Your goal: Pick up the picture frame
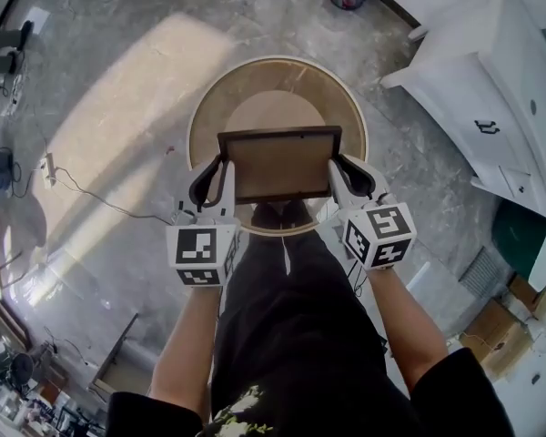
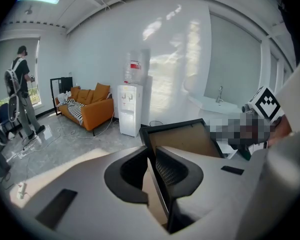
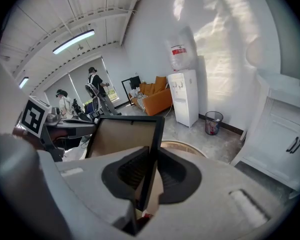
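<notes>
Head view, centre: picture frame [image 1: 279, 164], long axis left to right, is clamped at each short edge by left gripper [image 1: 224, 173] and right gripper [image 1: 337, 173], above round table [image 1: 206, 109].

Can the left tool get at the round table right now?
Probably not. The left tool is shut on the picture frame at its left edge, the right tool at its right edge, and the frame is held over the round table. It would have to let go first.

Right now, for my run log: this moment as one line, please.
left gripper: shut on picture frame, left edge | right gripper: shut on right edge | frame: held over round table
</notes>
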Available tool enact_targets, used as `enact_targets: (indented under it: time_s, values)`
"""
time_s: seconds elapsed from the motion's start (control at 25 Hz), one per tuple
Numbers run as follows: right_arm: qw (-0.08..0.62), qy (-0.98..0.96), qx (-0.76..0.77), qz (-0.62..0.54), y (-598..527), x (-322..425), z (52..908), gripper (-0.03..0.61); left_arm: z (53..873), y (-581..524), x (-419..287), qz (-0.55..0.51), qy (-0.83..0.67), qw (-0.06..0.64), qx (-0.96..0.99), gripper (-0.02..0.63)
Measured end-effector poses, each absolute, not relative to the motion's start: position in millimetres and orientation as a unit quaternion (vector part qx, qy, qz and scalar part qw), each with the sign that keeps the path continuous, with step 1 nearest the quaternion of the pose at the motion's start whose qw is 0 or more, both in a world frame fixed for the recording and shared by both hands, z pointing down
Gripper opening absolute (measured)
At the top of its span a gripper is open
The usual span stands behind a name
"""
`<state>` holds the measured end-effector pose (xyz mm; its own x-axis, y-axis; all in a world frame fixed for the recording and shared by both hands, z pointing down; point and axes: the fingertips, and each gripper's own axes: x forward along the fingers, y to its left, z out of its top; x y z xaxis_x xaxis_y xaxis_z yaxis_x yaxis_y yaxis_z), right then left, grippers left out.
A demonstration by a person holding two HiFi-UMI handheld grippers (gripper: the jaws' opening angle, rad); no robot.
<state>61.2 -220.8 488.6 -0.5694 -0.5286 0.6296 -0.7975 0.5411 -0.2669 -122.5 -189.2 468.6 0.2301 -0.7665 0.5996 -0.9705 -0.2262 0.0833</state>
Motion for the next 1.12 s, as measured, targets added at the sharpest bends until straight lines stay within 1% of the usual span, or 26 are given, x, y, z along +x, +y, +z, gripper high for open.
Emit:
enact_targets:
  time_s: [0.32,0.56,0.8,1.0,1.12]
  values:
    - [0.219,-0.847,0.415,0.248,-216.6,62.6,431.7,0.046,402.4,-185.6,-120.8,0.211,-0.589,0.188,0.757,0.063]
    - [0.182,-0.859,0.426,0.217,-224.4,62.1,380.2,0.048,350.5,-193.2,-121.6,0.190,-0.598,0.145,0.765,0.061]
    - [0.136,-0.872,0.442,0.163,-246.0,59.3,311.1,0.046,283.8,-211.0,-124.9,0.153,-0.608,0.087,0.774,0.060]
    - [0.086,-0.879,0.453,0.120,-267.6,64.0,249.2,0.044,225.5,-229.9,-121.1,0.120,-0.618,0.025,0.776,0.060]
    - [0.067,-0.883,0.457,0.089,-271.9,69.2,215.8,0.044,191.3,-233.1,-114.7,0.095,-0.622,0.006,0.778,0.060]
